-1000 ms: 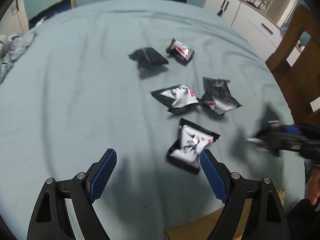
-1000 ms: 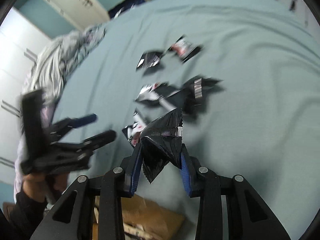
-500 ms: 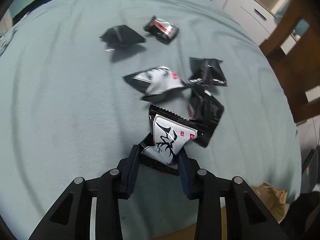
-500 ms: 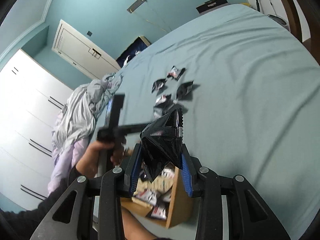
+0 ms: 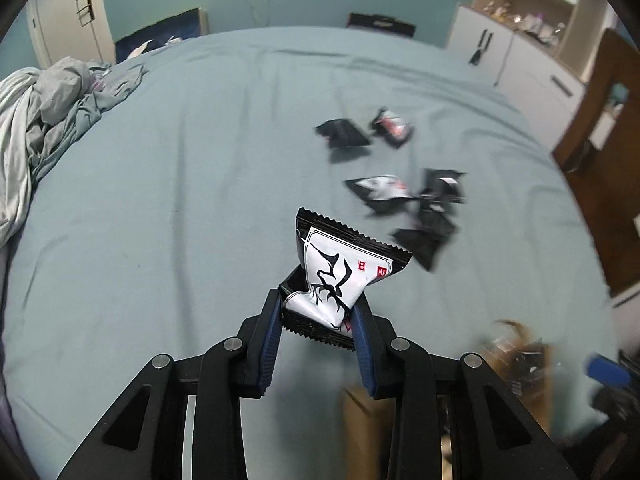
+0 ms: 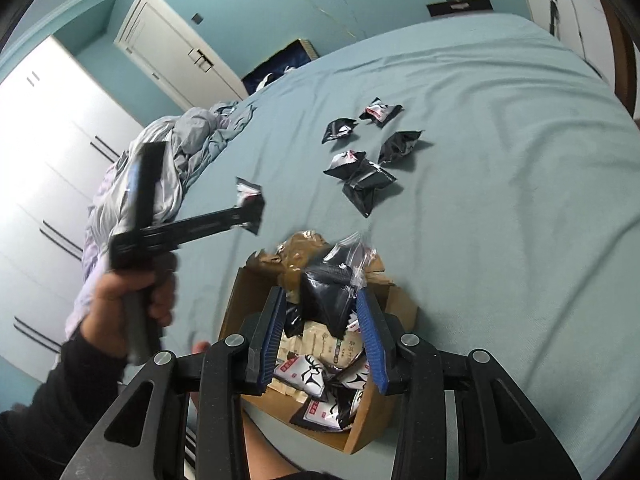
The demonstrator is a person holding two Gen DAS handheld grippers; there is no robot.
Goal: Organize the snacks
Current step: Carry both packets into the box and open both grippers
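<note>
Holding my left gripper (image 5: 318, 314) above the blue bedspread (image 5: 168, 184), I see its blue pads clamped on the lower end of a white-and-black snack packet (image 5: 334, 276), which stands up from between them with its serrated top edge tilted toward one o'clock. The jaws have just been closing, and the packet is pinched between them, clear of the bed. Beyond it, from about one to two o'clock in that view, five loose packets (image 5: 400, 188) lie scattered on the bedspread, blurred. A crumpled grey blanket (image 5: 44, 108) is heaped at nine to ten o'clock.

From my right wrist camera, the right gripper (image 6: 324, 312) hangs over an open cardboard box (image 6: 360, 428). A black snack packet (image 6: 326, 298) sits between its fingers; the left pad looks slightly apart from it and the right side is hidden behind clear plastic, so I cannot tell whether the pads still press on it. The box is near six o'clock, at the bed's near edge, already holding several packets (image 6: 308, 372) and some crumpled brown paper (image 6: 296, 252) at its far end. At nine o'clock in this view a hand (image 6: 132, 300) in a dark sleeve holds the left gripper's handle, its tip carrying the white-and-black packet above the bed. The loose packets lie at about twelve to one o'clock, well apart from the box.
</note>
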